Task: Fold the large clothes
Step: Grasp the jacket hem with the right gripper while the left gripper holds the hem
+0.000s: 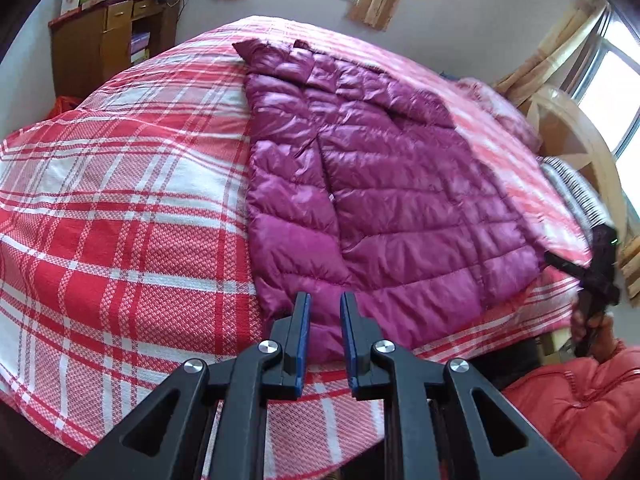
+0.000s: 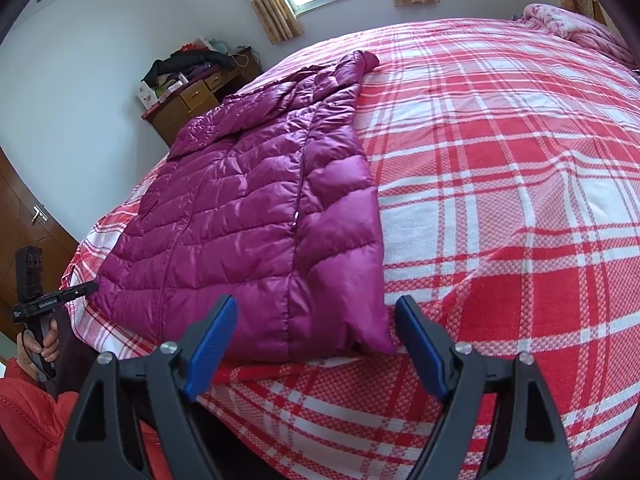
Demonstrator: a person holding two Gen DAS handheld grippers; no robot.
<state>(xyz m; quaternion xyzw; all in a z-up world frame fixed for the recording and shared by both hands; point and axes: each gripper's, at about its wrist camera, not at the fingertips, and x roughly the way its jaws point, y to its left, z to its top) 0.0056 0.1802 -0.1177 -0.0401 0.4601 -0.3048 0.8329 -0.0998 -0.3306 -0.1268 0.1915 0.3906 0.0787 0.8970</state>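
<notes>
Hovering at the near-left end of the hem with the left gripper [image 1: 325, 300], fingers only a narrow slit apart and nothing pinched between them. Set low and aimed down at the near edge of the bed [image 1: 120, 200], probably for nipping that corner without dragging the plaid cover [image 1: 100, 280] along.

Spread lengthwise just right of that, the purple quilted jacket [image 1: 360, 180]: flat on the bed, collar toward the far side, hem nearest the person. Laid out this way, by the look of it, for keeping both hem corners within reach at once.

Poised at the near-right hem corner with the right gripper [image 2: 316, 308], fingers spread wide, the corner lying between them but untouched by either pad. Nothing held yet.

Matching stations at the two corners, suggesting a hem-to-collar fold as the step in hand. Farther right, only bare plaid and a rumpled pink quilt [image 2: 580, 28], well clear of the work.
</notes>
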